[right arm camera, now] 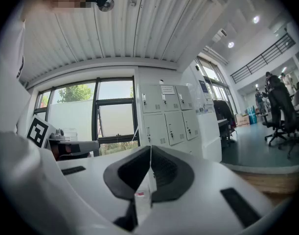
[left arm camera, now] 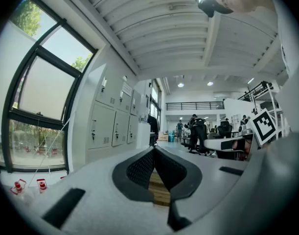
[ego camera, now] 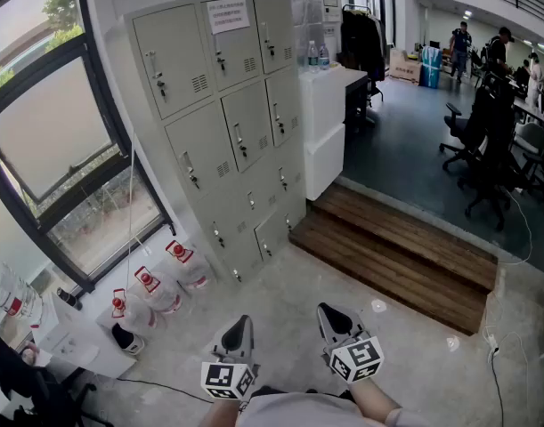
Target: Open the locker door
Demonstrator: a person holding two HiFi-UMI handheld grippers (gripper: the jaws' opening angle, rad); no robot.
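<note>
A grey locker cabinet (ego camera: pixel 227 105) with several small doors, all shut, stands against the wall ahead and to the left. Each door has a small handle and vent. Both grippers are low at the bottom of the head view, well short of the cabinet. My left gripper (ego camera: pixel 240 322) is shut with nothing in it, and my right gripper (ego camera: pixel 330 311) is shut and empty too. In the left gripper view the jaws (left arm camera: pixel 154 149) meet at the tip, lockers (left arm camera: pixel 112 126) off to the left. The right gripper (right arm camera: pixel 150 148) points toward the lockers (right arm camera: pixel 169 116).
Several large water jugs with red caps (ego camera: pixel 156 287) lie on the floor left of the cabinet, under a big window (ego camera: pixel 58 149). A white counter (ego camera: pixel 329 114) adjoins the cabinet's right side. A wooden step (ego camera: pixel 396 243) leads to an office area with chairs (ego camera: pixel 494 149) and people.
</note>
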